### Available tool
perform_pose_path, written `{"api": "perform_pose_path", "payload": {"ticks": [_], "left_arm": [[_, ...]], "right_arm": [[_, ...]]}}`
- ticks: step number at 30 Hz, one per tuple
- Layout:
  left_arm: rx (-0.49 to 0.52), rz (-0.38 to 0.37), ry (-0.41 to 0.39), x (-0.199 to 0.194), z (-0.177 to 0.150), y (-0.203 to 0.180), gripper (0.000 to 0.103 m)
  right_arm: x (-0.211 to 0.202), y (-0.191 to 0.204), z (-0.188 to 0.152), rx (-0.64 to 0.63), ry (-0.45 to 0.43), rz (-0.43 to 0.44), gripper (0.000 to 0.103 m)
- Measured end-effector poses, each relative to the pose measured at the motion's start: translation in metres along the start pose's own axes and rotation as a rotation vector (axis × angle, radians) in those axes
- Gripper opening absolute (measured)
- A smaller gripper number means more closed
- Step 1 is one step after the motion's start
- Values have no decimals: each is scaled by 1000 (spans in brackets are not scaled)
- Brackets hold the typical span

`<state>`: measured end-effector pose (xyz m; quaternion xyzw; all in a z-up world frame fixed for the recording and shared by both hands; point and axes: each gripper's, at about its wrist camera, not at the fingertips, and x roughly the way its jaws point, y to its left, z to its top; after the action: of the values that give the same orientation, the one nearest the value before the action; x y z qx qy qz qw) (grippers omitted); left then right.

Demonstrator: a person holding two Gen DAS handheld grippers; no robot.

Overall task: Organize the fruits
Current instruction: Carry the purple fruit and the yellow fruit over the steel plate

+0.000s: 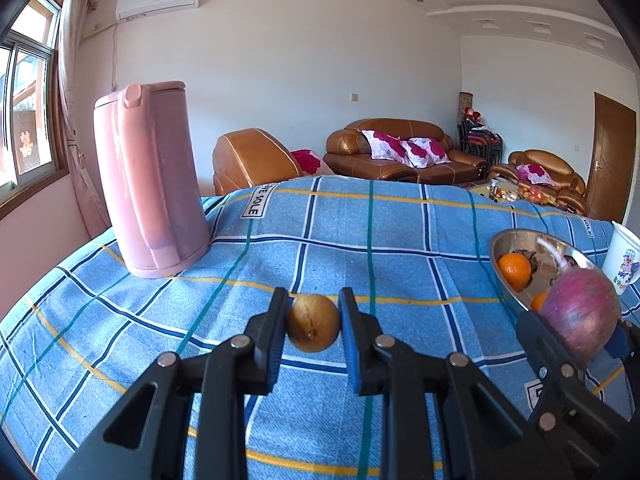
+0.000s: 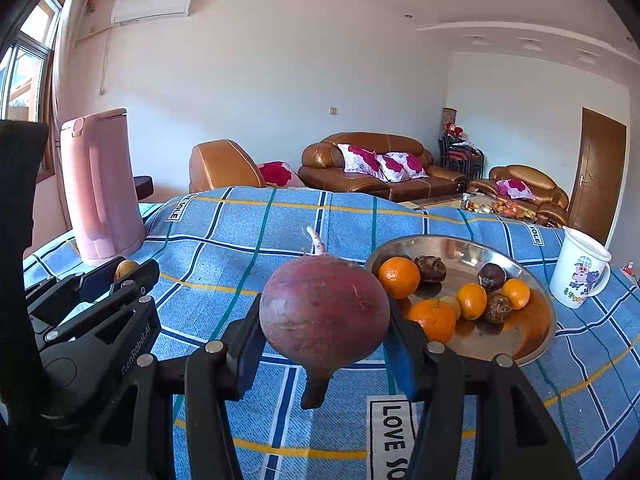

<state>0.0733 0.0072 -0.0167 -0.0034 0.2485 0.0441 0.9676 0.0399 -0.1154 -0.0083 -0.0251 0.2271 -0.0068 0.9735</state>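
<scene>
Two tongs grip: left tongs point(image 1: 313, 322) pinching brown fruit point(image 1: 313, 327), right tongs point(image 2: 325, 334) pinching purple root point(image 2: 324, 314)

Black tongs point(image 1: 313, 322), blue pads, seemingly silver rivets

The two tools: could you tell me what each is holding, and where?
Left tool grips a small brown fruit by its sides; right tool grips a large reddish-purple root across its middle.

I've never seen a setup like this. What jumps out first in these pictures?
Probably the big reddish-purple root, clamped in the right hand-held gripper just in front of a steel bowl of oranges and dark wrinkled fruits. To its left, the left hand-held gripper pinches a small brown fruit above the blue checked cloth, with a tall pink kettle standing behind.
</scene>
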Motion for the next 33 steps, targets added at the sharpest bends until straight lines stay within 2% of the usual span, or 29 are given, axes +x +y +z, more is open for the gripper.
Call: {"api": "perform_pose_path", "payload": {"ticks": [14, 33], "left_arm": [[47, -38, 8, -9, -4, -39, 27], [121, -132, 28, -20, -8, -107, 27]], "right_arm": [[-12, -47, -6, 30, 1, -63, 56], [-23, -118, -12, 38, -1, -161, 56]]}}
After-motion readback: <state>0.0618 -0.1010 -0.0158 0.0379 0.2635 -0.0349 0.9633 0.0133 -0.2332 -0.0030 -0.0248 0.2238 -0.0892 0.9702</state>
